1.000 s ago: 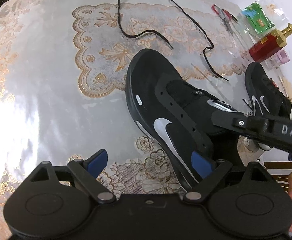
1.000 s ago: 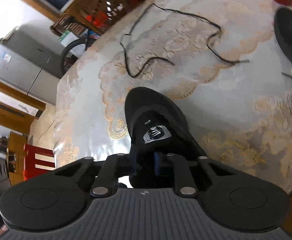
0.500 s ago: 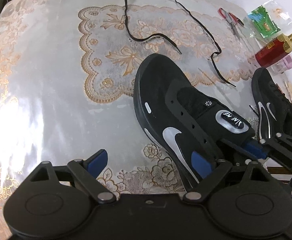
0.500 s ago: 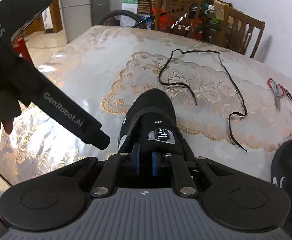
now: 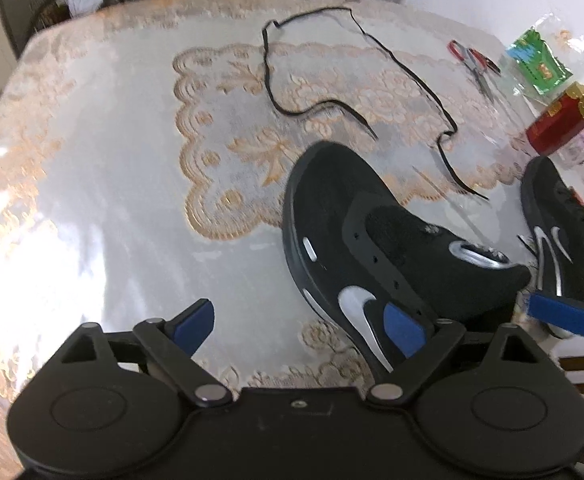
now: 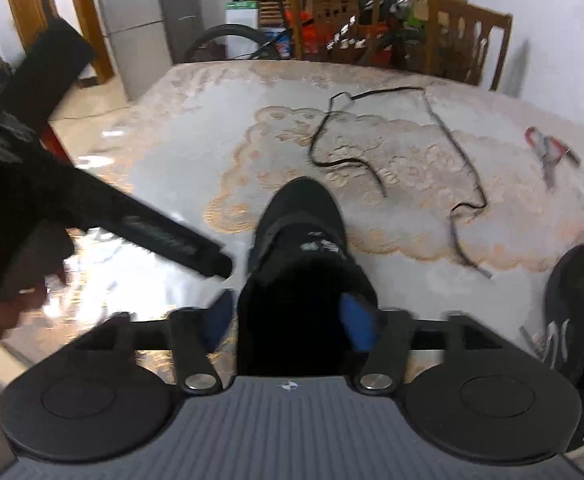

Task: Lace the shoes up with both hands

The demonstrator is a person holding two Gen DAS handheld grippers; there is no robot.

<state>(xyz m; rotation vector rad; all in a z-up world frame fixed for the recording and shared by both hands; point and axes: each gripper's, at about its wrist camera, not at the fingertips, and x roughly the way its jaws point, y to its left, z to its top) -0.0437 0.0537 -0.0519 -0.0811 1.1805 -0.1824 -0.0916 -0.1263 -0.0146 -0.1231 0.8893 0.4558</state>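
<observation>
A round table (image 6: 179,128) under a glossy cloth with gold lace print fills the room's centre; wooden chairs (image 6: 468,36), a bicycle wheel (image 6: 219,40) and a grey refrigerator (image 6: 139,20) stand behind it. Unlaced black shoe (image 5: 356,248) lies near the table's front edge, a second shoe (image 5: 560,232) to its right. Loose black lace (image 5: 372,76) curls beyond the toe. Left gripper (image 5: 304,320): spread wide, one pad beside the shoe's side. Right gripper (image 6: 292,320): jaws opening, the shoe's heel between them. Scissors (image 5: 474,60) and a red bottle (image 5: 564,120) lie far right.
</observation>
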